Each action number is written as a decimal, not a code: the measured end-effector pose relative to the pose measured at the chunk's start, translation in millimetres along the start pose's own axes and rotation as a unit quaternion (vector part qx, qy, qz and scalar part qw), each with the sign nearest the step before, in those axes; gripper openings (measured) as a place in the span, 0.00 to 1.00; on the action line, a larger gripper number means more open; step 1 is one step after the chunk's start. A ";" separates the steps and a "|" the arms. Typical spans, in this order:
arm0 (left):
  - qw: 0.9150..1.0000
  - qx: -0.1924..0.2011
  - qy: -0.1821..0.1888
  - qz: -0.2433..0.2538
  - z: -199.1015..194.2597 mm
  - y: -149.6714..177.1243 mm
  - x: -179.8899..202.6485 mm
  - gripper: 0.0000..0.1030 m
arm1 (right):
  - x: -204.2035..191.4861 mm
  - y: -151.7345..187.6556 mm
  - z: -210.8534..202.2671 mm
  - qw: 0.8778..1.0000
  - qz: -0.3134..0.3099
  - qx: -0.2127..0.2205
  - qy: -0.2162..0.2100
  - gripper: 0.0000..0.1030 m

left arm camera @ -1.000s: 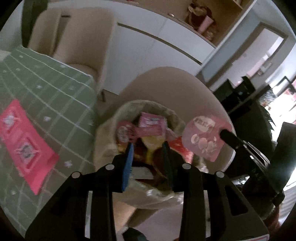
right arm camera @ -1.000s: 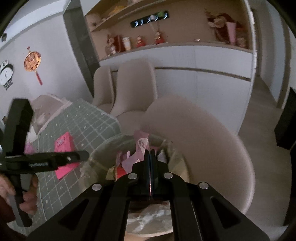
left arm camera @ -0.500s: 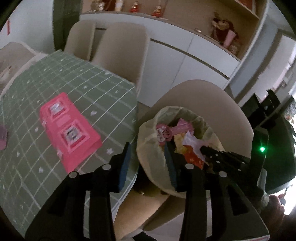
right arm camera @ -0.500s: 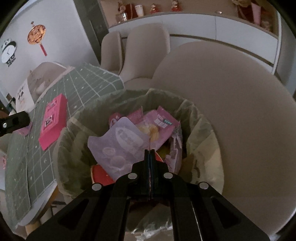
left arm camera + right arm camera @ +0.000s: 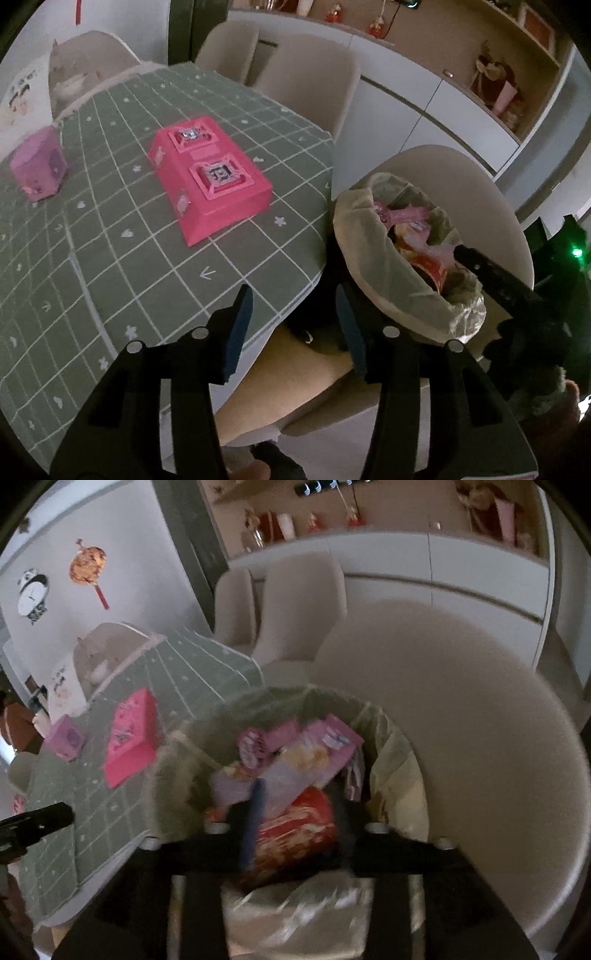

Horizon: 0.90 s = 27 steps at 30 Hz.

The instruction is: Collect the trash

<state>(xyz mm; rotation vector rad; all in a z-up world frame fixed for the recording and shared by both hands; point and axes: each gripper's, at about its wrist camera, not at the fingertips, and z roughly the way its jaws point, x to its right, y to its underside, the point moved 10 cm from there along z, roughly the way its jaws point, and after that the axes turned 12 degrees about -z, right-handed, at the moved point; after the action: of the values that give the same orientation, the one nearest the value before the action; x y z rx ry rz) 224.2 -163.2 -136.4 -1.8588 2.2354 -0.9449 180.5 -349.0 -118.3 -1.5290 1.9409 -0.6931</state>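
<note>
1. Left wrist view: the left gripper (image 5: 293,325) hangs over the near edge of the table (image 5: 110,236), right where the green checked cloth drops off. Fingers are spread wide, nothing between them. On the cloth sit a hot-pink box (image 5: 210,177) and, well apart from it toward the far left, a smaller lilac box (image 5: 38,168). Off to the right, the lined trash bin (image 5: 373,266) stands on a beige chair (image 5: 491,206), already stuffed with wrappers. The dark bar crossing the bin's right rim looks like the other gripper.

2. Right wrist view: pretty blurry, but the right gripper (image 5: 295,812) is poised directly above the bin (image 5: 177,760). Its jaws are apart and seem empty, with a flat pink wrapper (image 5: 295,760) and a red cup (image 5: 303,830) lying on the heap just below. Same two boxes visible on the table to the left.

3. My read: this is the drop-off step, with the wrapper lying released in the bin. No loose scraps show on the cloth from here, so the next move probably means reaching across the table for one of the boxes, if those even count as trash. The pink one is broad, so it would need wide jaws across its short side.
</note>
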 end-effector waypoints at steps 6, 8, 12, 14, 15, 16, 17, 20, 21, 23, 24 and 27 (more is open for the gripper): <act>0.997 0.056 -0.001 0.048 -44.8 23.3 7.4 0.46 | -41.8 6.8 -66.8 0.999 -0.024 0.048 0.003 0.46; 0.996 0.070 0.003 0.059 -60.4 33.4 12.5 0.46 | -59.2 19.9 -91.3 0.998 -0.032 0.050 0.005 0.46; 0.993 0.085 0.016 0.077 -90.5 61.8 20.0 0.46 | -82.1 54.2 -130.8 0.999 -0.032 0.038 0.017 0.46; 0.993 0.081 0.021 0.079 -98.4 75.5 19.7 0.46 | -87.6 71.0 -146.5 0.998 -0.034 0.033 0.035 0.46; 0.993 0.081 0.020 0.079 -103.8 84.0 18.3 0.46 | -89.2 80.3 -155.2 0.998 -0.035 0.031 0.046 0.46; 0.993 0.080 0.020 0.079 -107.4 89.6 17.1 0.46 | -90.4 87.6 -161.5 0.998 -0.032 0.030 0.053 0.46; 0.993 0.080 0.021 0.080 -110.3 94.6 16.1 0.46 | -91.4 96.6 -169.1 0.998 -0.027 0.026 0.058 0.46; 0.993 0.083 0.023 0.086 -121.5 110.0 15.7 0.46 | -94.3 110.8 -183.0 0.998 -0.018 0.020 0.064 0.46; 0.992 0.086 0.023 0.089 -125.7 114.5 15.9 0.46 | -96.8 114.9 -189.7 0.997 -0.018 0.022 0.065 0.45; 0.991 0.090 0.025 0.093 -133.5 122.0 15.5 0.46 | -100.9 119.8 -199.2 0.997 -0.021 0.027 0.070 0.45; 0.991 0.091 0.024 0.094 -135.7 124.3 14.8 0.46 | -102.7 121.2 -204.5 0.997 -0.021 0.031 0.073 0.45; 0.991 0.091 0.027 0.093 -141.4 131.6 13.3 0.46 | -108.5 125.8 -216.7 0.996 -0.020 0.039 0.078 0.45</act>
<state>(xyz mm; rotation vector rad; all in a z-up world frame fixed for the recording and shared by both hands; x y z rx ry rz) 45.6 -109.5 -84.5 -1.5363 2.2203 -1.1347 -38.4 -205.2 -41.0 -1.5097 1.9759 -0.9199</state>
